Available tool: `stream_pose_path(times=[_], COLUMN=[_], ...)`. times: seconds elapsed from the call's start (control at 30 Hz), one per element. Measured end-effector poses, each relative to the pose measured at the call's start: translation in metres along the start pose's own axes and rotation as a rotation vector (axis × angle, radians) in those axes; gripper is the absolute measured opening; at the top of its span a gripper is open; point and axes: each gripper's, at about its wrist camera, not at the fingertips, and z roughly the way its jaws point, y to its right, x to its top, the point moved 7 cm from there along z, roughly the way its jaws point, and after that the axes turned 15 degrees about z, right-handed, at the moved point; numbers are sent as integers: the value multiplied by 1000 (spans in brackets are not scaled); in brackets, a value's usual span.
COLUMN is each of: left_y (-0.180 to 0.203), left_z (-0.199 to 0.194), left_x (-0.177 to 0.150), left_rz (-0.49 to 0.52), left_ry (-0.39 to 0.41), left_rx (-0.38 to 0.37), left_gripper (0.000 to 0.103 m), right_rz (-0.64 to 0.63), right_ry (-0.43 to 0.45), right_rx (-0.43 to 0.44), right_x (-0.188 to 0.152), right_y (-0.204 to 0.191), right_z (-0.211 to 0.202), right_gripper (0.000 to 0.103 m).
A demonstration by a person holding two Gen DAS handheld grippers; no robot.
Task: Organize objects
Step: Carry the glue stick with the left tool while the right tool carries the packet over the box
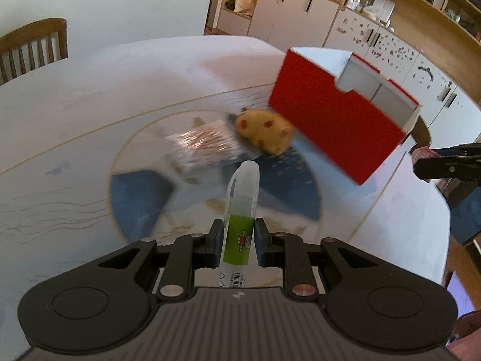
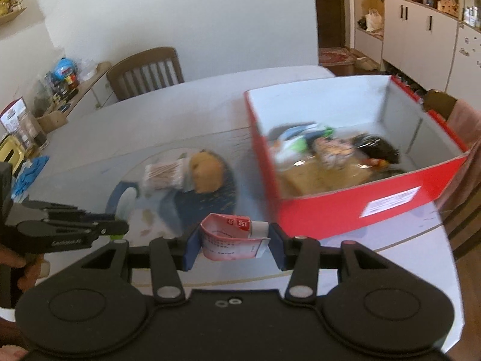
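Note:
My left gripper [image 1: 239,236] is shut on a green-labelled glue stick [image 1: 240,210] with a clear cap, held above the table. My right gripper [image 2: 234,240] is shut on a small pink and white tube [image 2: 231,236], held just left of the red box [image 2: 354,201]. The red box [image 1: 336,126] is open and holds several items. A yellow spotted plush toy [image 1: 264,131] and a shiny wrapped packet [image 1: 201,147] lie on the round blue-patterned mat [image 1: 135,192]; both also show in the right wrist view, toy [image 2: 207,171], packet [image 2: 162,174].
The white table [image 1: 90,96] has a wooden chair [image 1: 33,45] at its far left side. White cabinets [image 1: 294,9] and shelves stand behind. The left gripper shows in the right wrist view [image 2: 69,228], at the left. A cluttered side shelf [image 2: 60,90] stands by the wall.

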Motion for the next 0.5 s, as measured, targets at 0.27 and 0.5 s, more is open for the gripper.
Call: stream_pose_path(times=[0.27, 0.5], left_y=[36, 58], left_z=[13, 18], left_x=[21, 55], left_rz=[-3, -21], left_ry=[1, 11], left_rx=[-5, -33], left_gripper=[20, 20], right_rz=[-9, -37], right_ry=[58, 95], right_rx=[2, -27], right_x=[33, 64], right_y=[39, 79], right_z=[-14, -12], right_gripper=[47, 47])
